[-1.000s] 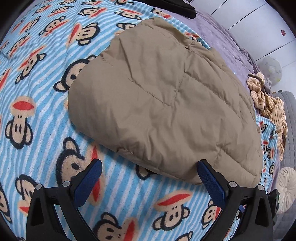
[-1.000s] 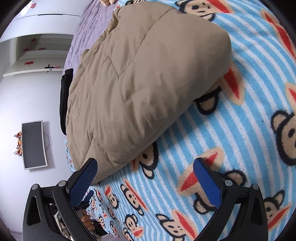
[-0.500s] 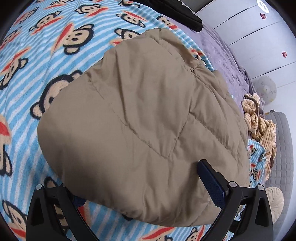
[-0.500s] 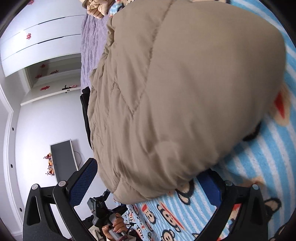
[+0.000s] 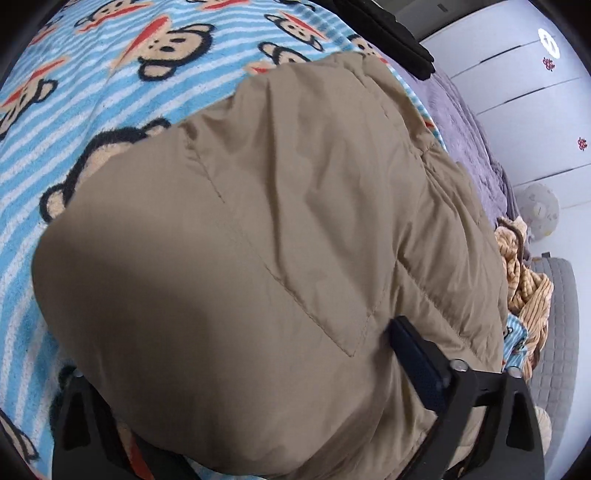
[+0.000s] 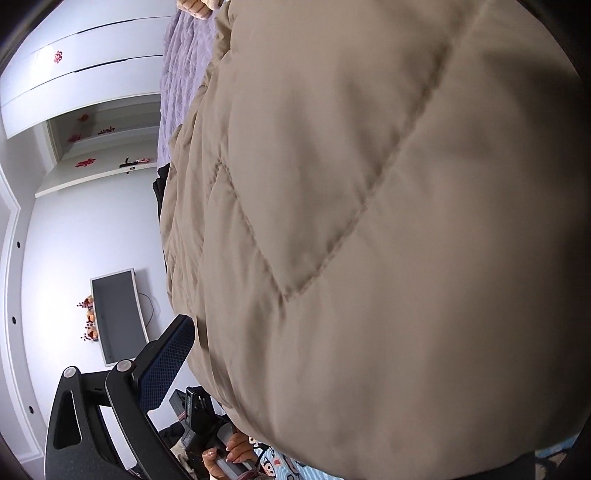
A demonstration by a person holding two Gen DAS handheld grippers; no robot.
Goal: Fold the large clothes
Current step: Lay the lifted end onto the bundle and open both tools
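Note:
A tan quilted puffer jacket [image 5: 280, 258], folded into a thick bundle, lies on a blue striped monkey-print blanket [image 5: 110, 92]. My left gripper [image 5: 251, 398] is open with the jacket's near edge between its jaws: the right finger [image 5: 417, 358] rests on top, the left finger is hidden under the fabric. In the right wrist view the jacket [image 6: 369, 221] fills the frame. My right gripper [image 6: 351, 369] is open around its opposite edge: the left finger [image 6: 166, 362] shows above, the right finger is hidden.
A black garment [image 5: 391, 33] and a purple cover [image 5: 465, 122] lie beyond the jacket. A yellow striped garment [image 5: 524, 280] sits at the right by a grey cushion [image 5: 561, 332]. White wardrobe doors [image 5: 535, 74], a wall screen [image 6: 118, 314] and another person's hand [image 6: 229, 458] show.
Both grippers have pushed forward from the blanket onto the jacket's edges. The jacket now sits between each pair of jaws and covers one finger of each.

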